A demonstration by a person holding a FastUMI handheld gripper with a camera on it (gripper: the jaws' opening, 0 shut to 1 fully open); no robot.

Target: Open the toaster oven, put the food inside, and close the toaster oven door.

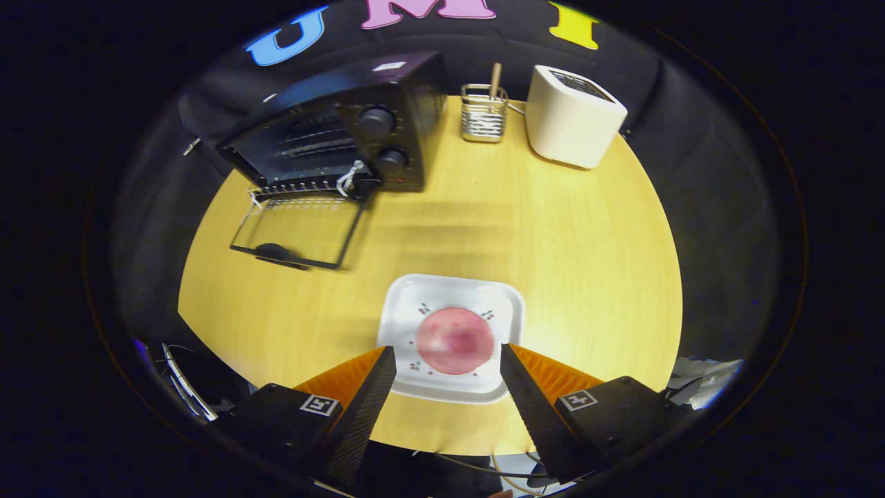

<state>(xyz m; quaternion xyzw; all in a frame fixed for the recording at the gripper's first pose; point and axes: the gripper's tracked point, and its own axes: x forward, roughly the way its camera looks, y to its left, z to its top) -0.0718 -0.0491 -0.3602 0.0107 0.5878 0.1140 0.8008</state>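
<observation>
Our gripper [448,356] hangs with its fingers spread apart, gripping nothing. The round pink food [454,340] sits between their tips on a white plate [415,294]. We judge the toaster oven [332,131], door [297,232] already down, lies beyond, to the left.

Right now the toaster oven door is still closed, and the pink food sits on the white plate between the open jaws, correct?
Not quite. The gripper view shows the toaster oven with its door already open, folded flat onto the table. The rest holds: the pink food sits on the white plate, between the open jaws of the gripper.
</observation>
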